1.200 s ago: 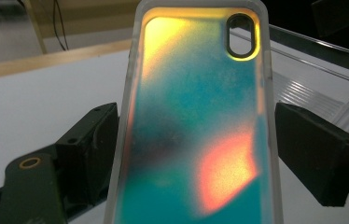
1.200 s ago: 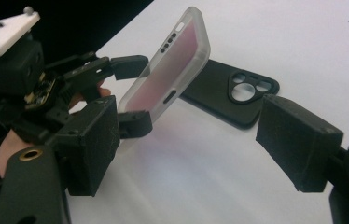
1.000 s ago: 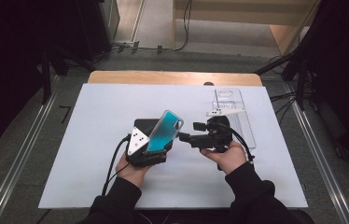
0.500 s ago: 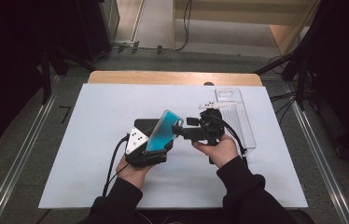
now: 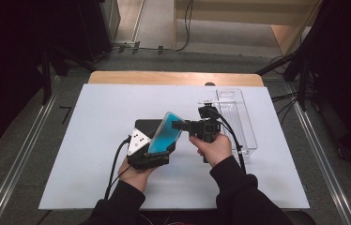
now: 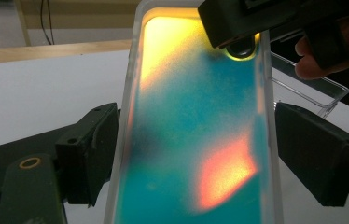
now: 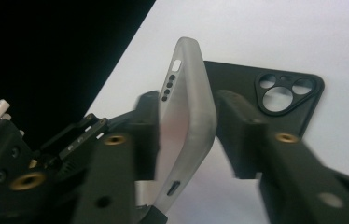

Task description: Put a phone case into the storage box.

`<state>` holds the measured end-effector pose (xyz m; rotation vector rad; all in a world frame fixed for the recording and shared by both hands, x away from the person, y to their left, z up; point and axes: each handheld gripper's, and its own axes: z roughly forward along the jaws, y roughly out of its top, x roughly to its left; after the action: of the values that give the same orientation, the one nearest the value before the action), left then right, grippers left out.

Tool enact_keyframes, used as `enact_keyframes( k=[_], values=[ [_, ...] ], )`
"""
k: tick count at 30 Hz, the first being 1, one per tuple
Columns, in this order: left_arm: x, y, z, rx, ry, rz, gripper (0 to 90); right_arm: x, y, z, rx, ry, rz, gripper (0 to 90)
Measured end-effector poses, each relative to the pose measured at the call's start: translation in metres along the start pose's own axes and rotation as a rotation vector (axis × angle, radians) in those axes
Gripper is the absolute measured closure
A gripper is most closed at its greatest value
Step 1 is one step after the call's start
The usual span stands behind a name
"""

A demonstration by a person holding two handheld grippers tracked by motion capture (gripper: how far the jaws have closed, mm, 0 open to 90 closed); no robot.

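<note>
High view: left tongs (image 5: 164,143) grip a teal iridescent phone case (image 5: 165,132) by its long edges and hold it tilted up off the white bench (image 5: 94,112), a bit right of centre. Right tongs (image 5: 179,125) come in from the right at the case's far end, person's right hand (image 5: 213,146) wrapped round the body.

Left gripper view – case (image 6: 196,126) runs up between the two black jaws, both pads against its clear side rims, so clenched on it. Right tongs' jaw sits over the top right corner by the camera cutout; a fingertip of the right hand shows just beside it.

Right gripper view – frosted edge of the case (image 7: 186,126) stands between this gripper's jaws, port holes visible along it. Jaws have just been closing with the case between them; both pads now look to be against the case faces, though the left pad is blurred. Reads as a pinch on the case's end.

A black phone case (image 7: 275,93) with a three-hole camera cutout lies flat on the bench behind the teal one – in high view it is just under and left of it (image 5: 144,127). A clear plastic tray (image 5: 239,117) lies at the right side of the bench, near the right hand but apart from it.
</note>
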<state>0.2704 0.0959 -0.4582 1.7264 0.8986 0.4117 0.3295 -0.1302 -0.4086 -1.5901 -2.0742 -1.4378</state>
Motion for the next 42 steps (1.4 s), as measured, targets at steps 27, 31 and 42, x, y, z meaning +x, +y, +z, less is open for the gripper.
enact_keyframes(
  k=[27,31,42],
  values=[
    [0.0,0.013,0.0,0.142,-0.062,-0.031,13.8,0.002,0.004,-0.015,-0.01,-0.035,-0.036,76.9],
    [0.006,0.015,-0.003,0.162,-0.089,-0.072,13.9,0.004,0.002,-0.017,-0.027,-0.081,-0.103,76.9],
    [0.024,0.028,-0.007,0.29,-0.156,-0.057,15.8,0.004,0.0,-0.021,-0.045,-0.078,-0.25,76.8]
  ],
)
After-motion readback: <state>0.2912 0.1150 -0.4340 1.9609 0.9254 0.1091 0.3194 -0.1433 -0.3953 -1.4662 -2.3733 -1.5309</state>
